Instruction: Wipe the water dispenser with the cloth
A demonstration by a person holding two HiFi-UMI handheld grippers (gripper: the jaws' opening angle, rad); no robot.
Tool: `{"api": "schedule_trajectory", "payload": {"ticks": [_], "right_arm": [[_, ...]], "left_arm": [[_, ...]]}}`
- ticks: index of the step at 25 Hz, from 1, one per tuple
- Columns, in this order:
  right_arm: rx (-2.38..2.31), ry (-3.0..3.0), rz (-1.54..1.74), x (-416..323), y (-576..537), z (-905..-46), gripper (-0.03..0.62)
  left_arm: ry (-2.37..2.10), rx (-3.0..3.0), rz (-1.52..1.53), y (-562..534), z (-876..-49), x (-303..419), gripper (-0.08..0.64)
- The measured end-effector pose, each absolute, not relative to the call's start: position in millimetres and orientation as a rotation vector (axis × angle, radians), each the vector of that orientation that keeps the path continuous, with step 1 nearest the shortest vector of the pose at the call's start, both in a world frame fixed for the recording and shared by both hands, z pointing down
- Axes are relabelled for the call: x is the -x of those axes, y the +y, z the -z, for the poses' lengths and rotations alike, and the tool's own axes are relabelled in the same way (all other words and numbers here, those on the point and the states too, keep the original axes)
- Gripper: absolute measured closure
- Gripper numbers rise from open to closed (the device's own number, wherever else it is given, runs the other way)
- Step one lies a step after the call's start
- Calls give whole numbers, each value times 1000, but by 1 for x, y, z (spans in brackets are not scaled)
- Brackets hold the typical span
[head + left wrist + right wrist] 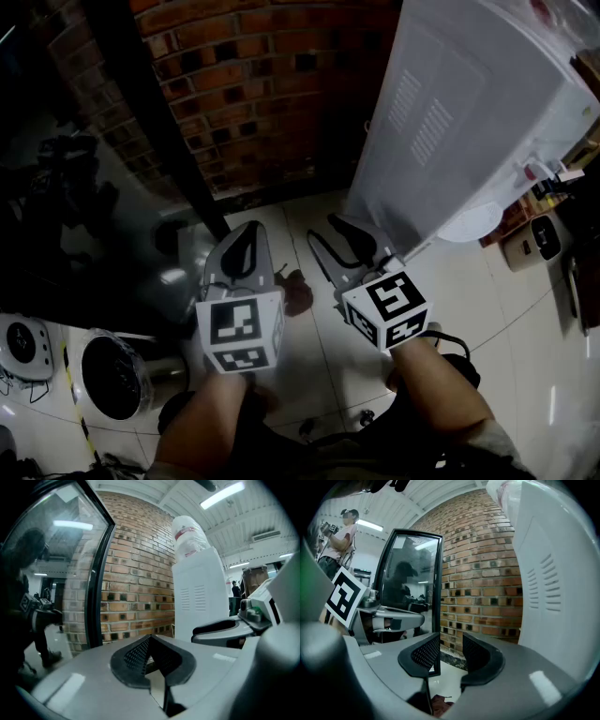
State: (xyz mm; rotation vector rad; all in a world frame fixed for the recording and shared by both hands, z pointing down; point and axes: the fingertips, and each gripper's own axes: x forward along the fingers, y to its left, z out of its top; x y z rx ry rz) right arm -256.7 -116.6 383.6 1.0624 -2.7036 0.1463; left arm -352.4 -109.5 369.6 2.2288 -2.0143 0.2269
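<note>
The white water dispenser (459, 122) stands at the right against the brick wall; in the left gripper view the dispenser (199, 597) carries a bottle (187, 534) on top. A dark red cloth (296, 292) lies crumpled on the tiled floor between the two grippers. My left gripper (246, 246) hangs over the floor left of the cloth, jaws closed tip to tip on nothing (149, 639). My right gripper (341, 236) is just left of the dispenser's base, open and empty (451, 656), with the cloth (440, 706) showing below its jaws.
A glass door with a black frame (159, 122) stands at the left beside the brick wall (272, 84). Round appliances (112, 375) sit on the floor at lower left. A small box (532, 239) lies right of the dispenser. A person (340, 536) stands further back.
</note>
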Motion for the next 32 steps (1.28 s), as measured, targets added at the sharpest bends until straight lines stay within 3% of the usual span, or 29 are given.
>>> {"api": "schedule_trajectory", "payload": {"ticks": [6,14,21,26,32], "right_arm": [[-994,-2651,-140,284,-141,-419,422],[-924,-2579,-226,326,-174,-494,398],[-879,-2416,-273,334,-191,-598,370],[-800,-2199,-481,315,-159,-724,289],[-623,-2069,-438,325,-118,-813,226]], "left_arm": [[-2052,-2140,-259,-120,-392,377,560],[-1950,-2125,-592,-126,-485,413,560],[-1856,-2108,-493,-156,-501,427,560],[-1809,-2118,-399,-162,-492,421,560],[-1767,-2109,-484,-160,-513,420,560]]}}
